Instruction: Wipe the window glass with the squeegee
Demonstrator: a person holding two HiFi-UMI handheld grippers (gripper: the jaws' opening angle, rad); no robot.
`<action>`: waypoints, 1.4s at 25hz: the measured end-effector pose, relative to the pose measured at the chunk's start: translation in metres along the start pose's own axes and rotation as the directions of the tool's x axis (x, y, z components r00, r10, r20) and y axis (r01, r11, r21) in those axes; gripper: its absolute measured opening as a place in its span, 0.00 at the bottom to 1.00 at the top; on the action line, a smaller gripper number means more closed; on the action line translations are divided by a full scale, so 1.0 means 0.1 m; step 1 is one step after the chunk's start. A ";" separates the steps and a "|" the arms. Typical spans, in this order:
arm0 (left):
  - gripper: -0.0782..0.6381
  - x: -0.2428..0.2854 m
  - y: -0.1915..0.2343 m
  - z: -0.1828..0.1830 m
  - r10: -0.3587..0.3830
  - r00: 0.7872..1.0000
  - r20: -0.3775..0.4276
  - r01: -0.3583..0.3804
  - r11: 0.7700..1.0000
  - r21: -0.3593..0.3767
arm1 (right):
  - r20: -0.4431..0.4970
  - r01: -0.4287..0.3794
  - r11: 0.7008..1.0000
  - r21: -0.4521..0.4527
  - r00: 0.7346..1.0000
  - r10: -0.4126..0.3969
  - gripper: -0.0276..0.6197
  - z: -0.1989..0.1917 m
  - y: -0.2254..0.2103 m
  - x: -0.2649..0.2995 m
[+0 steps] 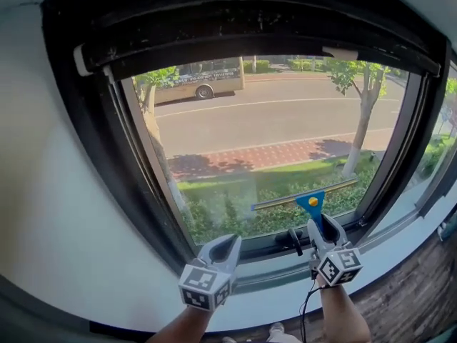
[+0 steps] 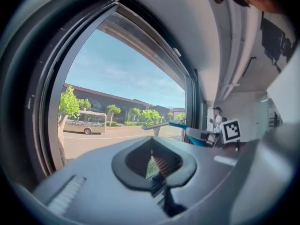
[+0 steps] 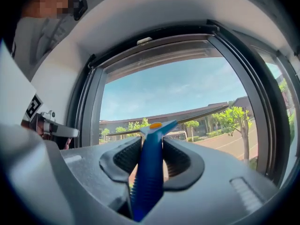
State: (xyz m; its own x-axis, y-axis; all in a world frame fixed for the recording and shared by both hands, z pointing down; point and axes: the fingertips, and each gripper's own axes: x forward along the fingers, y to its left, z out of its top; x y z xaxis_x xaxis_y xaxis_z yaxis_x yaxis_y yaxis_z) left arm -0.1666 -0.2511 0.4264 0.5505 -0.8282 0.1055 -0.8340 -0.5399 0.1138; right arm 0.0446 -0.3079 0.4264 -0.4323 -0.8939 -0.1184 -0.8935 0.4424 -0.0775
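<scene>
The window glass (image 1: 271, 127) sits in a dark frame and looks out on a street. A blue squeegee (image 1: 313, 203) with an orange dot has its long blade (image 1: 303, 195) lying across the lower glass, slanting up to the right. My right gripper (image 1: 323, 227) is below it, shut on the blue handle (image 3: 149, 172), which stands up between the jaws; the blade (image 3: 187, 118) crosses ahead. My left gripper (image 1: 223, 247) hangs lower left by the bottom frame, shut and empty. In the left gripper view, the left gripper (image 2: 153, 138) faces the glass, with the squeegee (image 2: 164, 124) off to the right.
A black latch (image 1: 294, 240) juts from the bottom frame between the grippers. A pale sill (image 1: 400, 243) runs under the window, with white wall (image 1: 57, 213) at left and wood floor (image 1: 421, 291) at lower right. A person (image 2: 216, 119) stands past the window's far end.
</scene>
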 end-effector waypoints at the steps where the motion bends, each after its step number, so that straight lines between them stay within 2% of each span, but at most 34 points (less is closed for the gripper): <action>1: 0.10 -0.06 0.00 -0.01 -0.007 1.000 0.002 0.007 1.000 -0.006 | 0.016 0.000 1.000 -0.013 1.000 0.000 0.26 0.13 0.10 0.00; 8: 0.10 -0.41 0.04 0.02 -0.048 0.999 0.013 0.047 0.998 0.034 | 0.176 -0.042 0.999 -0.030 0.983 0.047 0.26 1.12 0.88 0.21; 13: 0.10 -0.49 0.06 0.18 -0.042 0.998 0.040 0.042 0.999 0.020 | 0.284 -0.067 0.996 -0.064 0.955 0.082 0.26 1.73 1.31 0.44; 17: 0.10 -0.51 0.04 0.18 -0.047 0.998 0.034 0.046 0.999 0.017 | 0.385 -0.054 0.997 -0.053 0.920 0.070 0.26 2.22 1.49 0.58; 20: 0.10 -0.53 0.06 0.26 -0.022 0.998 0.059 0.021 1.000 0.010 | 0.424 -0.038 0.997 -0.063 0.903 0.062 0.26 2.50 1.57 0.70; 24: 0.10 -0.58 0.09 0.28 -0.014 0.998 0.058 0.014 1.000 0.008 | 0.464 -0.047 0.997 -0.061 0.883 0.070 0.26 2.79 1.77 0.87; 27: 0.10 -0.60 0.01 0.19 -0.040 0.999 0.028 0.040 0.999 0.007 | 0.495 -0.046 0.997 -0.060 0.866 0.070 0.26 2.95 1.93 0.98; 35: 0.10 -0.70 0.05 0.18 -0.037 0.999 0.031 0.037 0.999 0.019 | 0.495 -0.067 0.996 -0.060 0.865 0.089 0.26 3.07 2.17 1.29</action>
State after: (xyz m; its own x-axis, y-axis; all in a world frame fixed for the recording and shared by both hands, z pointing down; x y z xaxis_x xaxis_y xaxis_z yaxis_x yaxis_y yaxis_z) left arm -0.2105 -0.1984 0.4016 0.5797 -0.8118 0.0702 -0.8139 -0.5726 0.0989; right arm -0.1680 -0.3045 0.0908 -0.3927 -0.6979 -0.5990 -0.8680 0.4965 -0.0094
